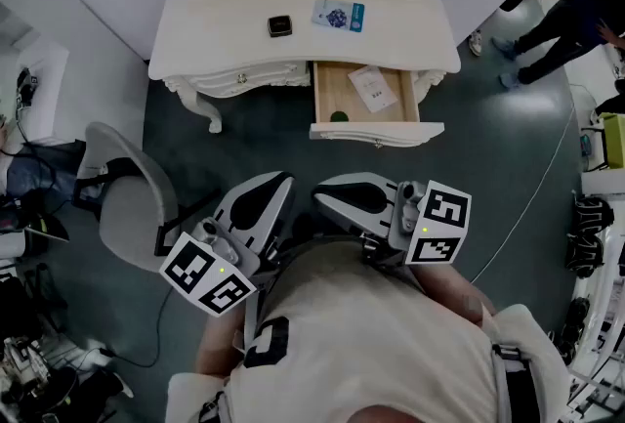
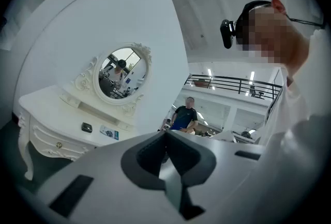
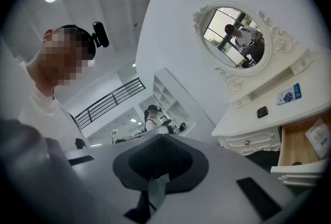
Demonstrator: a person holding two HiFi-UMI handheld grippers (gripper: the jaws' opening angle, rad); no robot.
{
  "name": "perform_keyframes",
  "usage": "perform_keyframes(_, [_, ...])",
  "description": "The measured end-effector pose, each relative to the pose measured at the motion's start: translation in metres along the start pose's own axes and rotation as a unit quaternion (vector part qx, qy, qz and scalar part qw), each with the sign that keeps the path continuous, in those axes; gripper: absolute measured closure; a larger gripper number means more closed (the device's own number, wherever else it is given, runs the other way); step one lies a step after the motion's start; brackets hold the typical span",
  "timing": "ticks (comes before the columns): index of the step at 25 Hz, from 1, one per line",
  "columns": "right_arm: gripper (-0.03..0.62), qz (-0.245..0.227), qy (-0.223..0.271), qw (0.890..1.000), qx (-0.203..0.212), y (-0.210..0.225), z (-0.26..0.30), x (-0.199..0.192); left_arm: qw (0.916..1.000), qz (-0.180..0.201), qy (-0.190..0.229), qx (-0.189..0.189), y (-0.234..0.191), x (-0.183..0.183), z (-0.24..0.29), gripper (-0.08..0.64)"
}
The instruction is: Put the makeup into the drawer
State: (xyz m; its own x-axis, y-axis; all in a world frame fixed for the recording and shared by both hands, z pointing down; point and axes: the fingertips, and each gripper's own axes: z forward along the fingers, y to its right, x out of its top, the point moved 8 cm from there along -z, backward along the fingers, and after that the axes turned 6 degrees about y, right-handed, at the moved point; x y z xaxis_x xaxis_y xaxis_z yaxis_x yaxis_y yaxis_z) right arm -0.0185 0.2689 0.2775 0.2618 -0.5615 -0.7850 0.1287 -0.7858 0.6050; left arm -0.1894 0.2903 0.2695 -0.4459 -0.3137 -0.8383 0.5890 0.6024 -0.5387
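Head view: the task looks barely begun. The left gripper (image 1: 276, 183) and right gripper (image 1: 324, 191) sit near the person's chest, well apart from the dressing table (image 1: 225, 30). A small dark compact (image 1: 280, 25) and a blue-and-white packet (image 1: 338, 17) lie on the tabletop, and the drawer (image 1: 332, 84) stands open.

Left gripper view: the jaws are together with nothing between them.

Right gripper view: likewise closed and empty. Next, one gripper probably must reach forward and open over the compact.

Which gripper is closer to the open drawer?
Right. The right gripper is held straight in front of the open drawer, well short of it. The left gripper is off to the drawer's left side, a bit farther away.
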Motion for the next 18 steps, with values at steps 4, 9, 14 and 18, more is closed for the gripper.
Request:
perform_keyframes(4, [0.565,-0.006,0.003,1.000,-0.006,-0.003,0.002,-0.004,0.9999,-0.003,-0.004,-0.010,-0.003,-0.003,-0.001,0.529])
perform_keyframes(9, [0.565,-0.008,0.018,0.999,-0.026,-0.007,-0.005,-0.008,0.9994,0.001,-0.013,-0.031,-0.005,-0.001,0.001,0.529])
perform_keyframes(14, [0.565,-0.011,0.024,0.999,-0.036,-0.007,-0.010,-0.004,0.9989,0.002,-0.023,-0.042,-0.005,0.000,0.008,0.529])
perform_keyframes(18, [0.564,-0.013,0.027,0.999,-0.036,-0.001,-0.018,0.001,0.9989,0.004,-0.029,-0.037,-0.005,-0.002,0.017,0.529])
